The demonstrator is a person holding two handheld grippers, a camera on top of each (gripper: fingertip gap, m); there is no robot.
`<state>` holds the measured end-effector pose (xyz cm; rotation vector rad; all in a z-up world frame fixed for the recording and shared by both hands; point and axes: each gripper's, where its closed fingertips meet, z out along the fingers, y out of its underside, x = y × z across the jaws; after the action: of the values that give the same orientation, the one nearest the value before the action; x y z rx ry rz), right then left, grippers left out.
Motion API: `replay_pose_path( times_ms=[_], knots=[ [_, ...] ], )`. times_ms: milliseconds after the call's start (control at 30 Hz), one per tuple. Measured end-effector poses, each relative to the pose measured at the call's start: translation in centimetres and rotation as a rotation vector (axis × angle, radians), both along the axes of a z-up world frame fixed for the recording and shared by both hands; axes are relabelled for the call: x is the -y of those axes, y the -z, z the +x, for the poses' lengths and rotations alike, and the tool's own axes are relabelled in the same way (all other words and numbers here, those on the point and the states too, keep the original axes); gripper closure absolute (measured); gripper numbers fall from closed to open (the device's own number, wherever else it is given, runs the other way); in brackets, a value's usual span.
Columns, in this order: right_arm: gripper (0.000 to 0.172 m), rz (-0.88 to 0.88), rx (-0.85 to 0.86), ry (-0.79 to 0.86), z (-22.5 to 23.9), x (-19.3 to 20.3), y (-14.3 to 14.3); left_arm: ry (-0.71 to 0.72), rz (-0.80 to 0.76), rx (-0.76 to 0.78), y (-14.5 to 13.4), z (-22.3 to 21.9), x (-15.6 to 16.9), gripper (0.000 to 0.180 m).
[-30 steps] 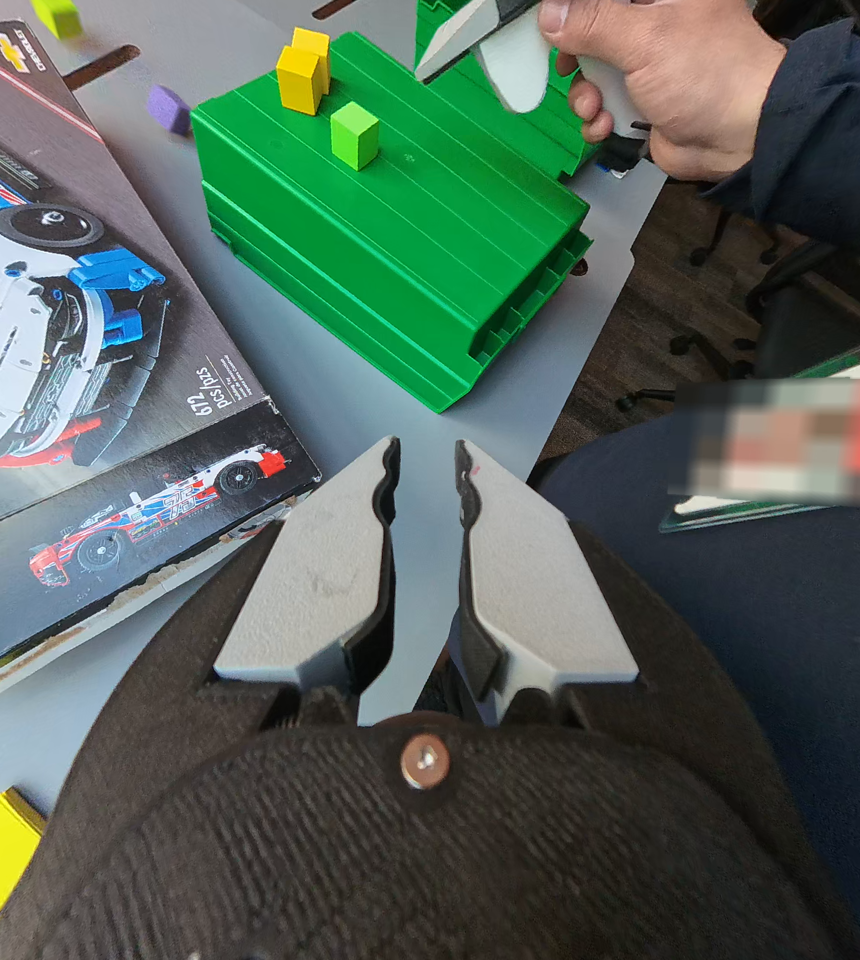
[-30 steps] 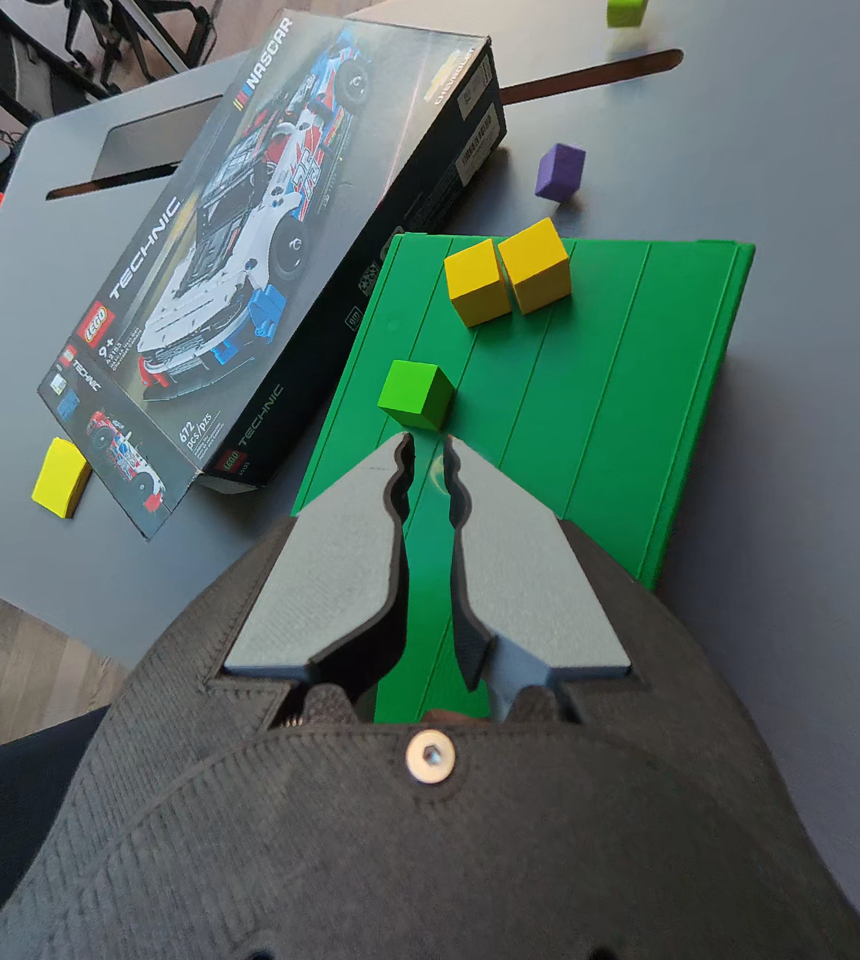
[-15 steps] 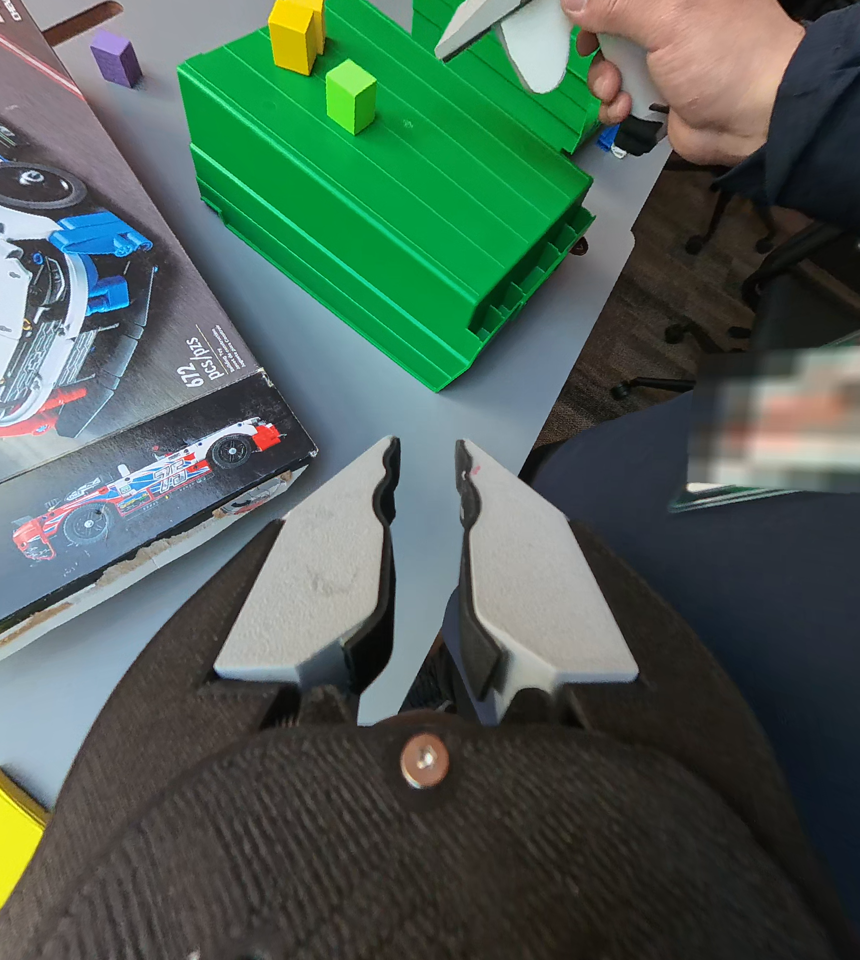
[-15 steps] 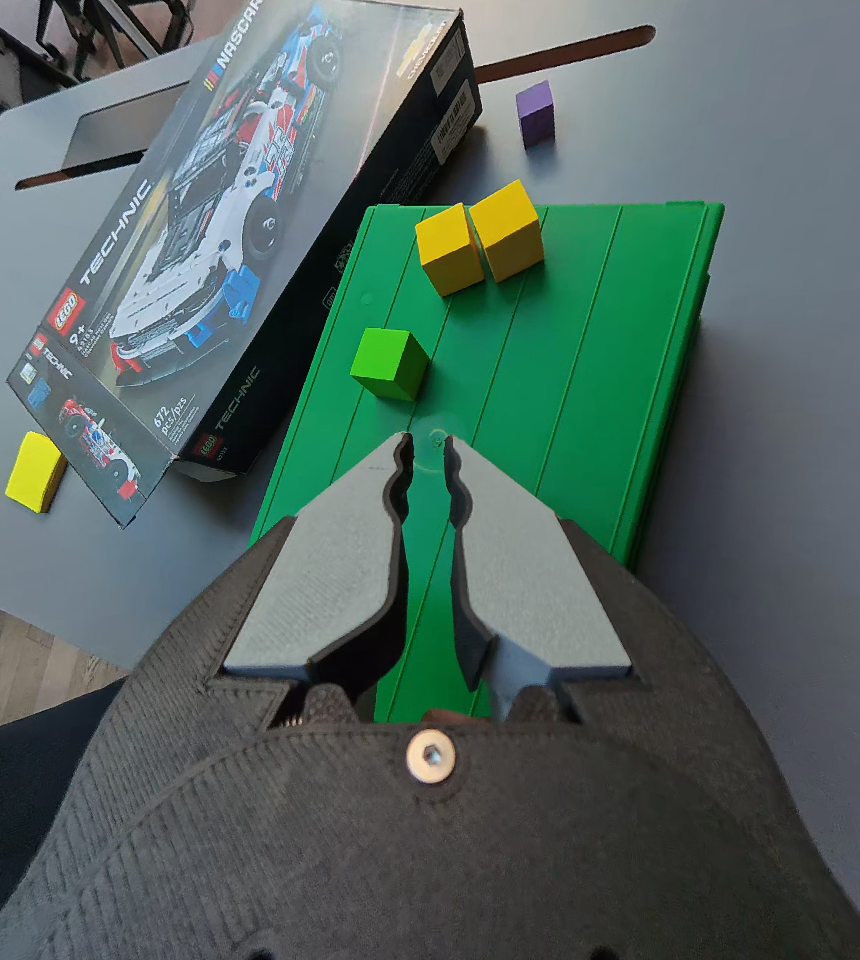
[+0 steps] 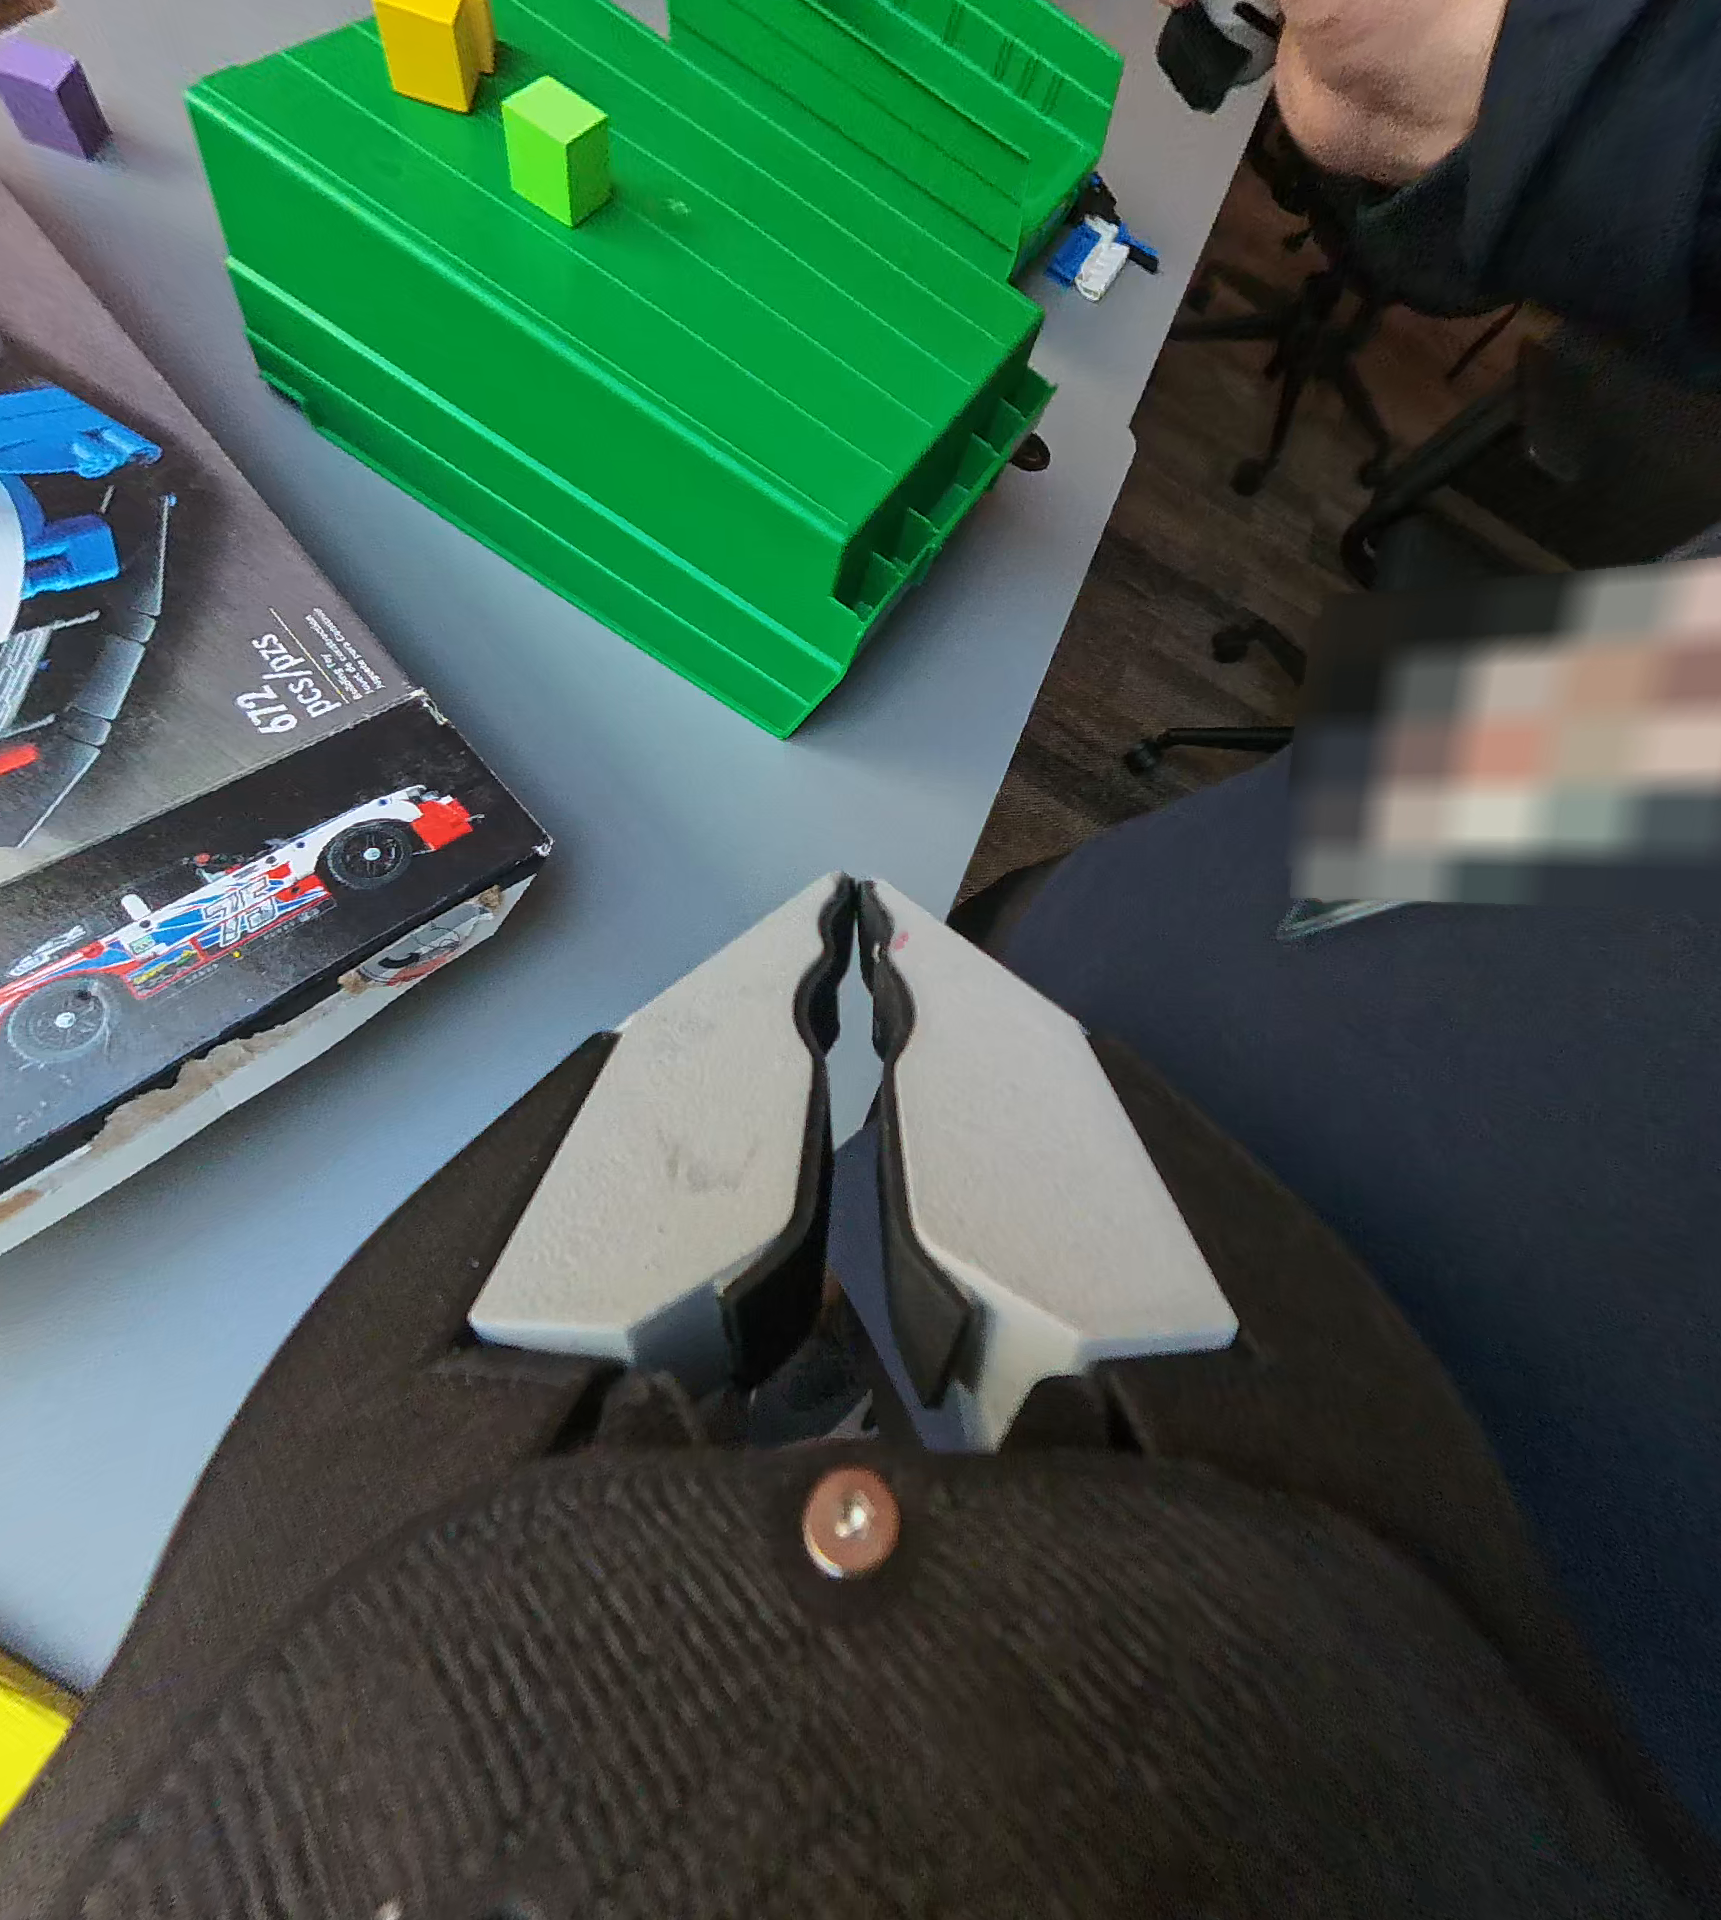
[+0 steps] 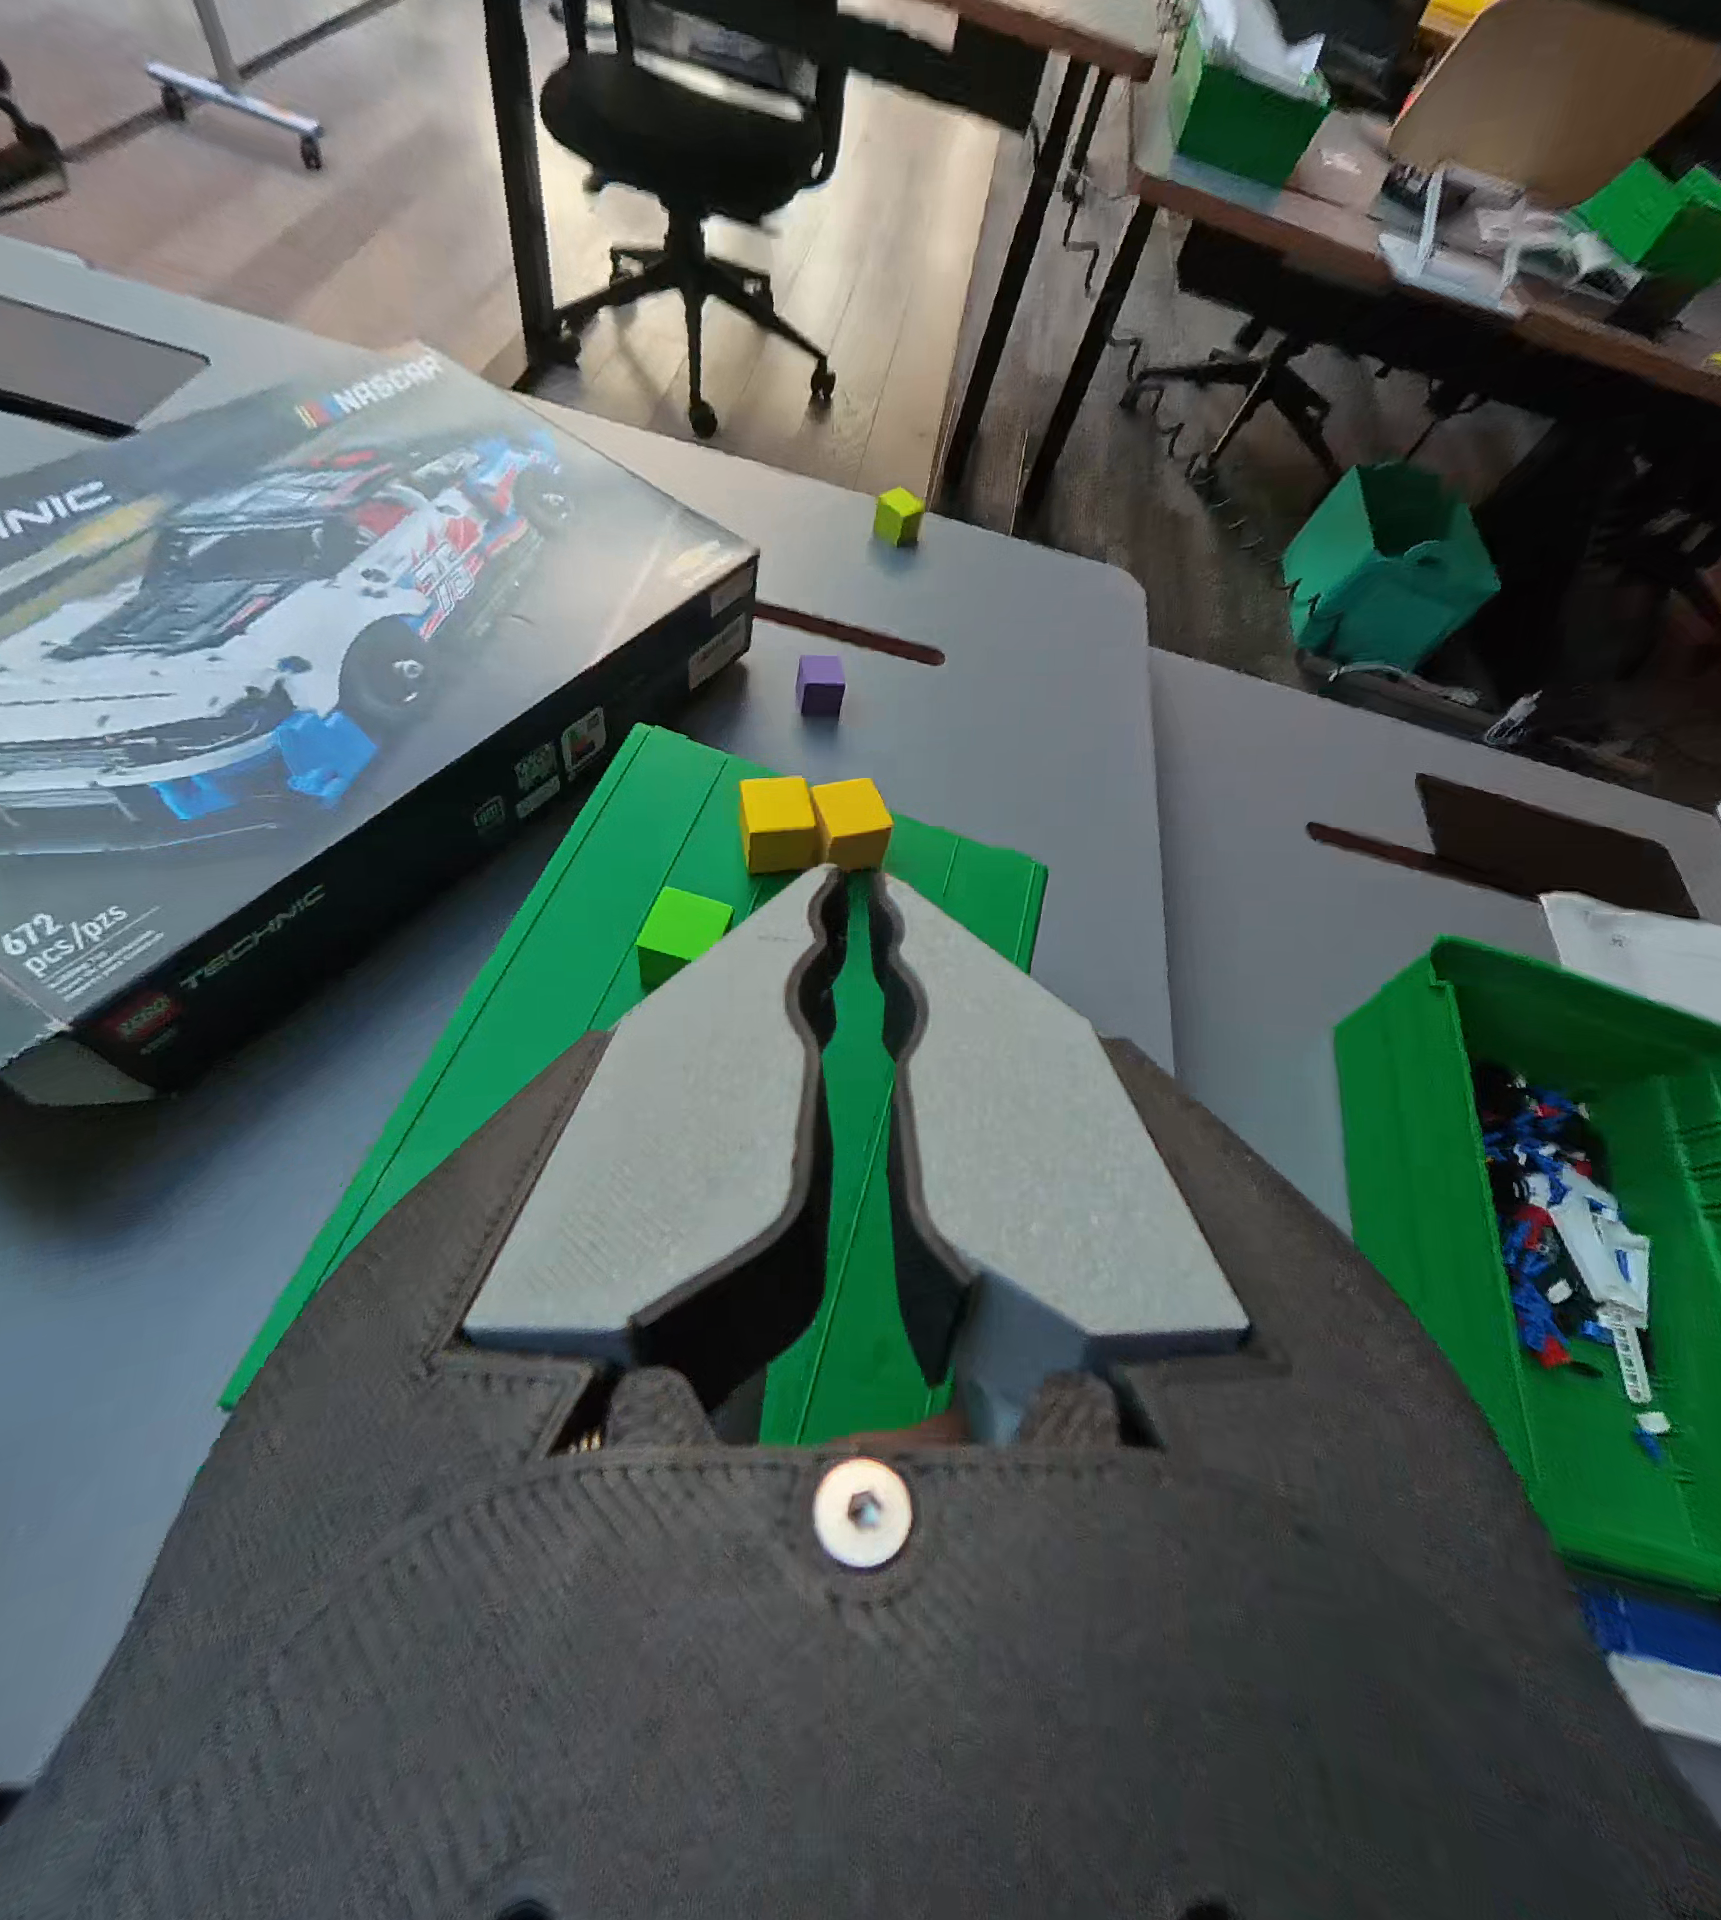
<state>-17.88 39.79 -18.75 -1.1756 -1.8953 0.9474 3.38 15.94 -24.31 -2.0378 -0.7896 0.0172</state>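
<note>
- Left gripper [image 5: 854, 888]: tips closed together with nothing between them, above the grey table [image 5: 627, 790], near its edge, well apart from the upturned green bin [image 5: 627, 343].
- Right gripper [image 6: 851, 878]: tips closed together with nothing between them, over the green bin, just short of the two yellow cubes [image 6: 814, 821].
- On top of the green bin: two yellow cubes touching side by side, and a green cube [image 6: 679, 930] a little apart from them.
- Beside the green bin: a toy car box [image 6: 243, 644] and a purple cube [image 6: 820, 684]; farther beyond the bin, a lime cube [image 6: 897, 516].
- On the other side of the green bin: a second green bin [image 6: 1407, 1195], open, with small parts inside.
</note>
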Motion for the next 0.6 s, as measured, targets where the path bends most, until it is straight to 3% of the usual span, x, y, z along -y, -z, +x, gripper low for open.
replay_pose_path(
  times_ms=[67, 200, 267, 600],
  knots=[
    [0.152, -0.047, 0.125, 0.008, 0.5, 0.9, 1.5, 0.015, -0.023, -0.024, 0.2, 0.3, 0.6, 0.18],
    [0.166, -0.12, 0.059, 0.024, 2.1, 2.1, 0.8, 0.001, -0.066, -0.04, 0.9, 0.6, 2.2, 0.18],
    [0.164, -0.108, 0.013, 0.025, 2.9, 2.3, 0.7, 0.008, -0.088, -0.044, 1.5, 1.2, 3.0, 0.18],
    [0.163, -0.255, 0.137, 0.126, 4.2, -0.2, 3.7, -0.04, -0.109, 0.054, 4.8, 3.9, 5.5, 0.18]
  ],
)
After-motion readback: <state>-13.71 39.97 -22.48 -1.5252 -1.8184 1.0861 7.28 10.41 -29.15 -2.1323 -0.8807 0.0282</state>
